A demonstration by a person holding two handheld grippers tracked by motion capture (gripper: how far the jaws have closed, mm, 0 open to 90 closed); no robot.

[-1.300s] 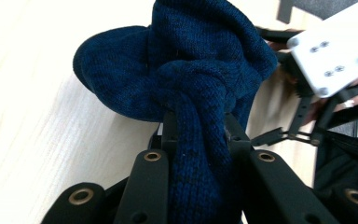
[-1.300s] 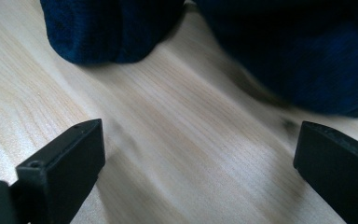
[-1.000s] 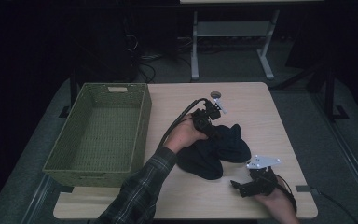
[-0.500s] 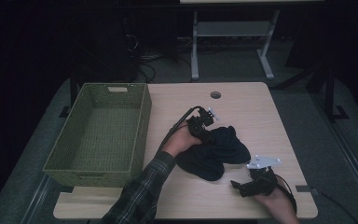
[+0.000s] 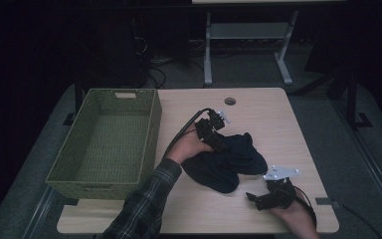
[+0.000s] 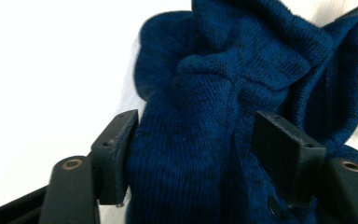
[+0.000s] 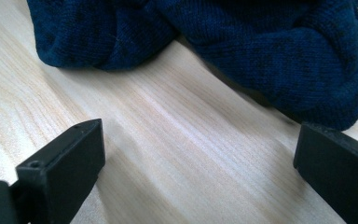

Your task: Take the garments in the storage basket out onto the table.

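Green wicker basket (image 5: 107,137), left on the table (image 5: 278,119). Left gripper (image 5: 218,141): jaws just opened, apart, knit fabric between them. Dark blue sweater (image 5: 229,162), bunched mid-table. Right gripper (image 5: 266,198): jaws wide apart over bare wood, near the sweater's edge.

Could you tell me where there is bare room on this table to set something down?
The table is bare along its far edge, around the round hole, and on its near-left part beside the wicker basket, whose inside is empty. The middle is crowded by the dark blue knit, the left gripper and right gripper.
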